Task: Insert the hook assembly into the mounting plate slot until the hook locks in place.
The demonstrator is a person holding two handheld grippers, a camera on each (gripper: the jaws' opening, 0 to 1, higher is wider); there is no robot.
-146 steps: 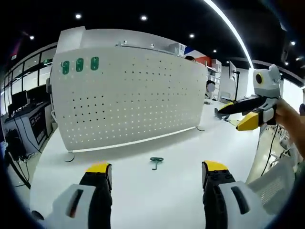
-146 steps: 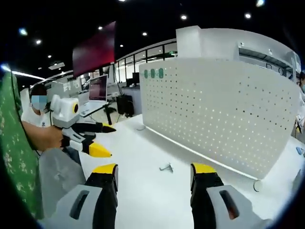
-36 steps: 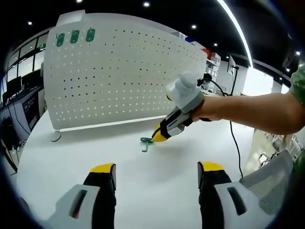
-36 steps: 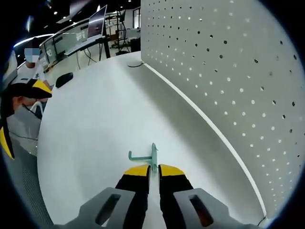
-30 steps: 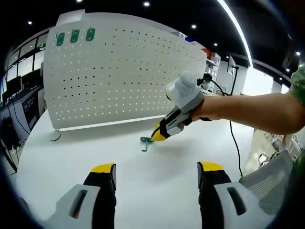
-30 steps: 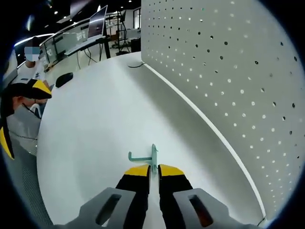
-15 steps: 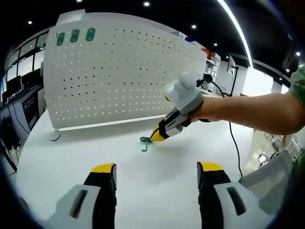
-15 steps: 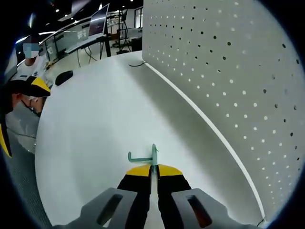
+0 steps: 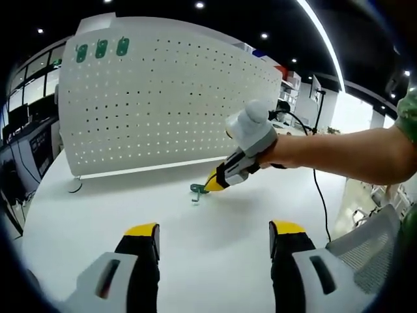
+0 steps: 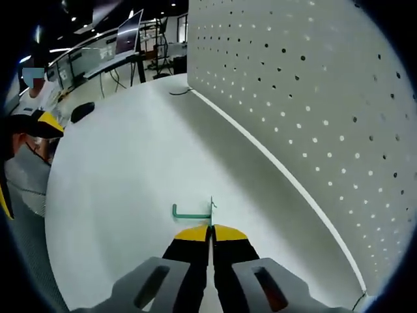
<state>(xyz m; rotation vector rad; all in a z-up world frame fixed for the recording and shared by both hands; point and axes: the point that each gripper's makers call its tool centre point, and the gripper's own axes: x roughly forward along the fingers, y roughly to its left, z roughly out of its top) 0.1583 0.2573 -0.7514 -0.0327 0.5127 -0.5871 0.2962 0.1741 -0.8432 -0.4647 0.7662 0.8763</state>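
A small green hook [image 10: 193, 212] hangs just above the white table [image 10: 117, 169], and my right gripper [image 10: 210, 229] is shut on its stem. In the left gripper view the same hook [image 9: 195, 190] sits at the yellow tip of the right gripper [image 9: 212, 184], with a faint shadow under it. The white perforated mounting plate [image 9: 163, 98] stands upright behind it, and in the right gripper view the plate [image 10: 313, 98] rises close on the right. My left gripper [image 9: 214, 232] hangs back near the table's front, open, nothing between its fingers.
Three green hooks [image 9: 101, 49] sit in the plate's top left corner. A person's forearm [image 9: 339, 153] reaches in from the right. A cable [image 9: 319, 195] trails over the table's right edge. Desks with monitors [image 10: 127, 39] stand beyond the table.
My right gripper came in from the side, its jaws went fully shut on the hook, and the hook has risen slightly off the table. The left gripper has stayed put.
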